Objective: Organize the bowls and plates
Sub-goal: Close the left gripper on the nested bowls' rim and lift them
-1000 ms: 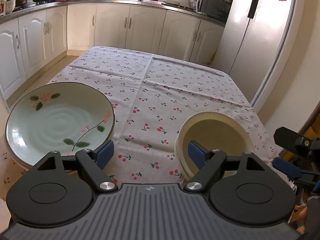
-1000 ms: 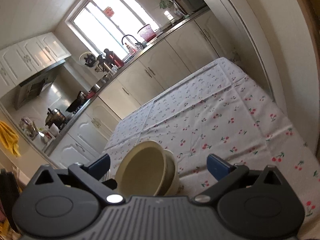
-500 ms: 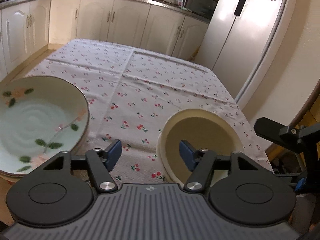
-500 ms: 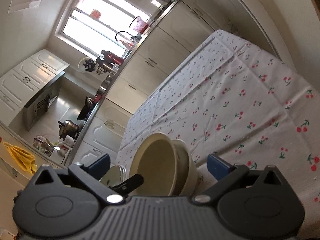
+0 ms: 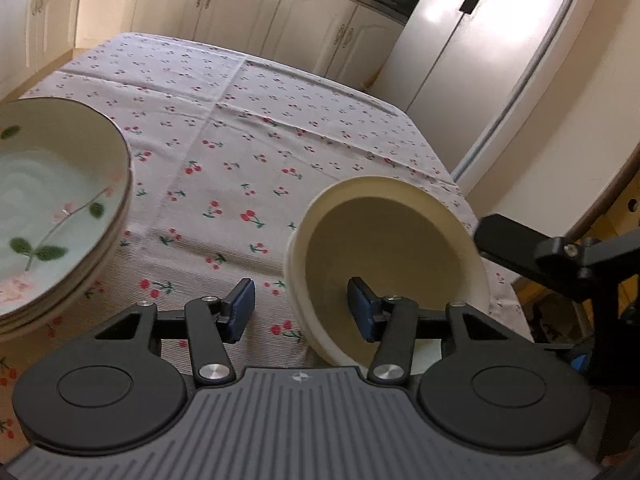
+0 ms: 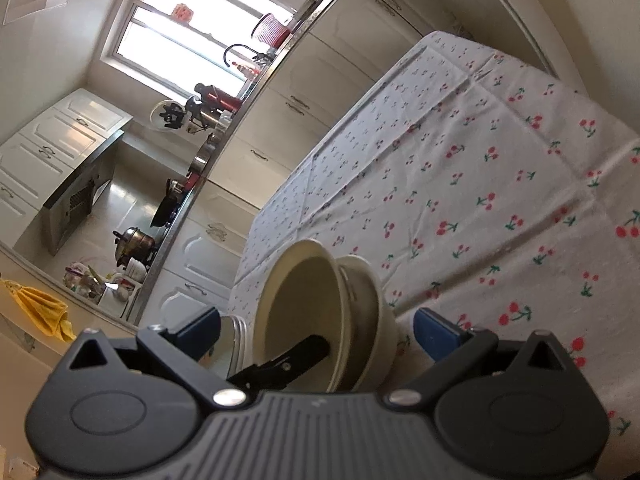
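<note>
The left wrist view looks from just behind the left gripper (image 5: 302, 312) forward and down over the cherry-print tablecloth (image 5: 248, 128), close to its near edge; cupboards and a fridge (image 5: 480, 64) lie far beyond the jaws. The right wrist view sits just behind the right gripper (image 6: 316, 330), rolled sideways, facing across the same cloth toward the window (image 6: 180, 28) and counter. Both views share the cream bowls (image 5: 384, 256), close ahead of each pair of jaws, and each catches part of the other gripper.
</note>
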Tool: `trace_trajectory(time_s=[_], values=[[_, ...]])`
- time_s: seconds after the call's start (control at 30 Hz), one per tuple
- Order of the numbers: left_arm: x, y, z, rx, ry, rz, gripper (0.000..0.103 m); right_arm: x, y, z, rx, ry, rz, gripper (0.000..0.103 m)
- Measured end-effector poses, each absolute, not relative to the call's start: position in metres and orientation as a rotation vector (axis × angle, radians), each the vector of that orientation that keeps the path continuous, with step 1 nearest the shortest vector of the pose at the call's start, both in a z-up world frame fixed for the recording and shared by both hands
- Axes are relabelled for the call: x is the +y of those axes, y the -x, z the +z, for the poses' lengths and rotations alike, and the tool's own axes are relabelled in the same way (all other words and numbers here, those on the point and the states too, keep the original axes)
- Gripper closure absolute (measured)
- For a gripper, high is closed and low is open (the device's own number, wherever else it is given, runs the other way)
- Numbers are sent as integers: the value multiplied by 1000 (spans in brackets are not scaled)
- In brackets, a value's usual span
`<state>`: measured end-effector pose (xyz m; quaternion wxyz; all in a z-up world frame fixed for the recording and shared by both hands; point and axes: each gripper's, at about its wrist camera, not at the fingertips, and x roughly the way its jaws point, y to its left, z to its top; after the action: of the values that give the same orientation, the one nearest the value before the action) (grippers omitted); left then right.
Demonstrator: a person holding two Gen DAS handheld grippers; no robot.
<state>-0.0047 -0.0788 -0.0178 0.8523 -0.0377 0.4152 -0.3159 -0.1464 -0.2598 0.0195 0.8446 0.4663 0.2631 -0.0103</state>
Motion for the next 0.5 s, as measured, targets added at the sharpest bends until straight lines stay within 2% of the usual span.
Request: trace_trajectory(time_s=[0.27,0.4,0.5], values=[[-79,7,-22,893,110,-710,45,-255,142,17,550,-1026,28,0],[-84,9,-22,894,113,-732,53,-255,142,19,550,-1027,28,0],[-87,11,-22,889,109,-733,54,-254,141,21,546,-1019,36,0]])
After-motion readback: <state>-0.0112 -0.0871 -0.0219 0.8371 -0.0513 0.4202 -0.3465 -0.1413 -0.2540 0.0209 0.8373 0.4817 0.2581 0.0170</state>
